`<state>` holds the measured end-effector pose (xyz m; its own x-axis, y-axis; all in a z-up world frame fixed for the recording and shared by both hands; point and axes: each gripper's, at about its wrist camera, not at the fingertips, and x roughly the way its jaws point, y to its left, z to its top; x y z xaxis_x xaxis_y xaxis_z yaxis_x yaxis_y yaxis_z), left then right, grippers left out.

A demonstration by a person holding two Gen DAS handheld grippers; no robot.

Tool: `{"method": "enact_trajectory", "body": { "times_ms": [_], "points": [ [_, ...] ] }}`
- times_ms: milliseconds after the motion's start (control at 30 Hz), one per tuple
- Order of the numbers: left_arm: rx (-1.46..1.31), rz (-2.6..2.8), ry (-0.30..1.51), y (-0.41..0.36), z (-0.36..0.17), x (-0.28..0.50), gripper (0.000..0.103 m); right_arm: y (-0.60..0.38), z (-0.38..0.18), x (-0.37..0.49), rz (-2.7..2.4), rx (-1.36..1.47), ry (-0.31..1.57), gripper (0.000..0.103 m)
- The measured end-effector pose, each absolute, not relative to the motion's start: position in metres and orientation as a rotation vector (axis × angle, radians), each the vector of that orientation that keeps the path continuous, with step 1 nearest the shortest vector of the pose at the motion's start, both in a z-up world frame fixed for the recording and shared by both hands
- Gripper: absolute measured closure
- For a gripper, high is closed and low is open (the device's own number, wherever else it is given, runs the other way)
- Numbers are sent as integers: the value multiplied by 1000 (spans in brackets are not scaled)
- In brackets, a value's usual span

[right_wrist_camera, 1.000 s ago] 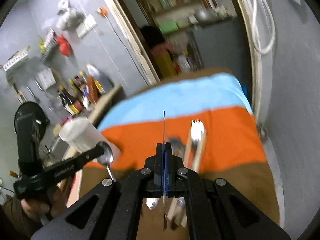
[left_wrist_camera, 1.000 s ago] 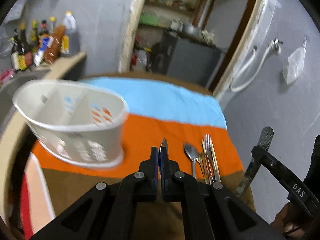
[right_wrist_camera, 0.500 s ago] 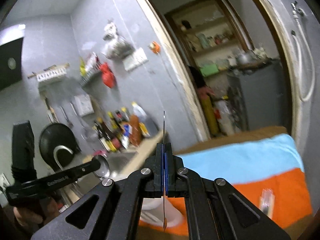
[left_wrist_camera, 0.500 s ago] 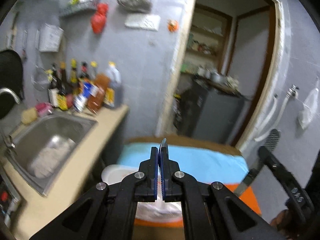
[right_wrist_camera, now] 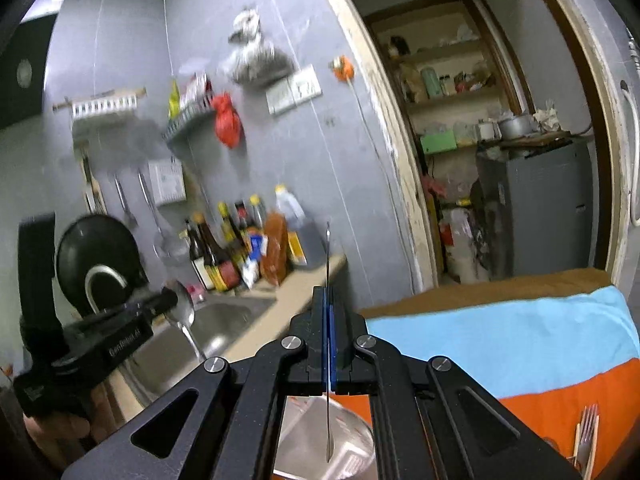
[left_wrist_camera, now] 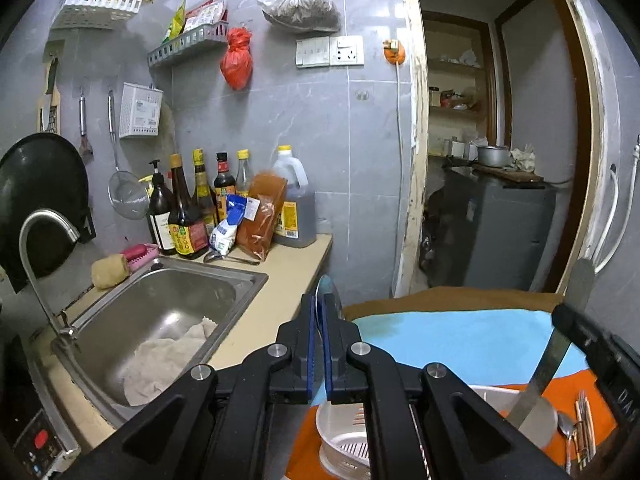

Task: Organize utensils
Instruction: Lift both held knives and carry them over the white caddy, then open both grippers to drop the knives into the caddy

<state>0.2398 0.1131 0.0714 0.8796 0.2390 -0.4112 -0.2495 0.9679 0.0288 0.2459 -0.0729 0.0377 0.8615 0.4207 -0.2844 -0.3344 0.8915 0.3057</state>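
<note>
Above the white slotted plastic utensil caddy (left_wrist_camera: 352,436), the left gripper (left_wrist_camera: 319,316) is clamping a shiny steel spoon (left_wrist_camera: 325,290), the right gripper (right_wrist_camera: 329,312) pinching a thin flat steel knife (right_wrist_camera: 328,420) upright.

Left gripper (left_wrist_camera: 318,344): matte black linkage arms with silver round-head screws at the pivots, triangular cutouts in the outer arms, blue pads (left_wrist_camera: 311,350) on the inner finger faces. Right gripper (right_wrist_camera: 329,344): identical build. White lettering marks the side of each body.
</note>
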Motion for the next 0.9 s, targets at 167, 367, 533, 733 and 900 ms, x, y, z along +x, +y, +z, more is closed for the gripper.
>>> {"method": "enact_trajectory", "body": {
  "times_ms": [167,367,533,733,900],
  "points": [
    [-22,259,390,114,73,240,99,-74,24,249,395,249,397,102],
    [-62,265,354,122,90,231,100,-73,24,249,412,256,402,102],
    [-9,293,329,120,92,226,100,-68,26,250,422,256,387,102],
    [4,287,360,115,75,228,100,-63,24,251,429,239,394,102],
    [-63,228,497,116,54,238,98,-64,19,254,428,232,438,101]
  ]
}}
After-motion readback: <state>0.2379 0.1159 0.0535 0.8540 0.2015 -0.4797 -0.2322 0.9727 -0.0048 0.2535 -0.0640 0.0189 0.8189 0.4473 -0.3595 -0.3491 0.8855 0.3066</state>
